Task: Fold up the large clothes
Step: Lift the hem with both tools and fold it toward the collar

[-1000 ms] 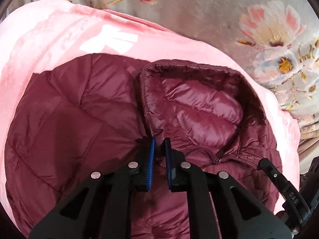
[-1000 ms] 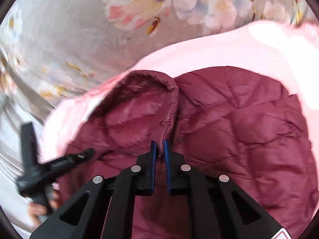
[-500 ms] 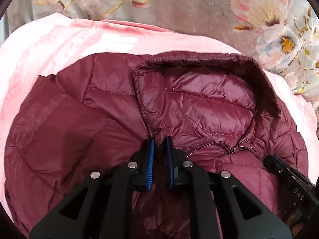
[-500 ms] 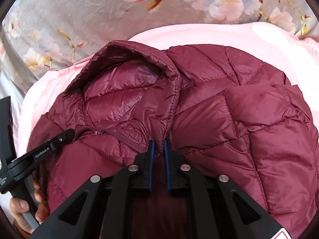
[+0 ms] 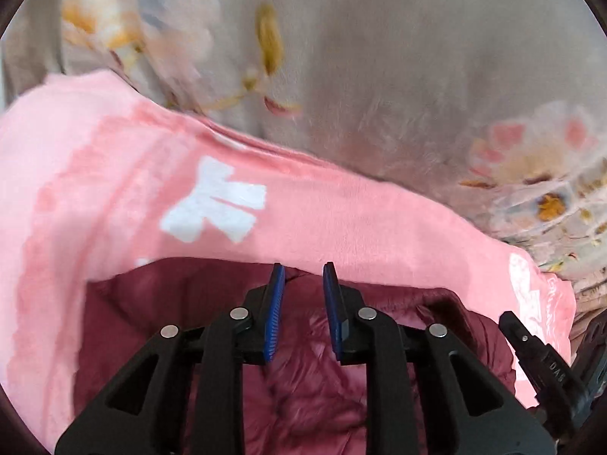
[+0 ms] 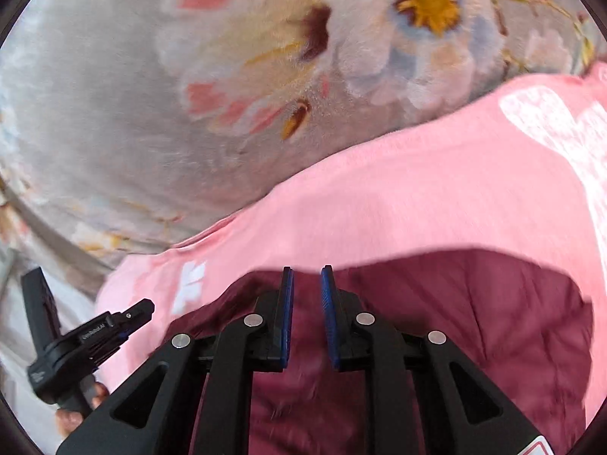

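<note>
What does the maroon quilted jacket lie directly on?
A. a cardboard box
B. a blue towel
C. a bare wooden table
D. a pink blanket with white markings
D: in both wrist views the maroon jacket rests on the pink blanket with white markings, and that blanket is spread over a grey floral cover.
</note>
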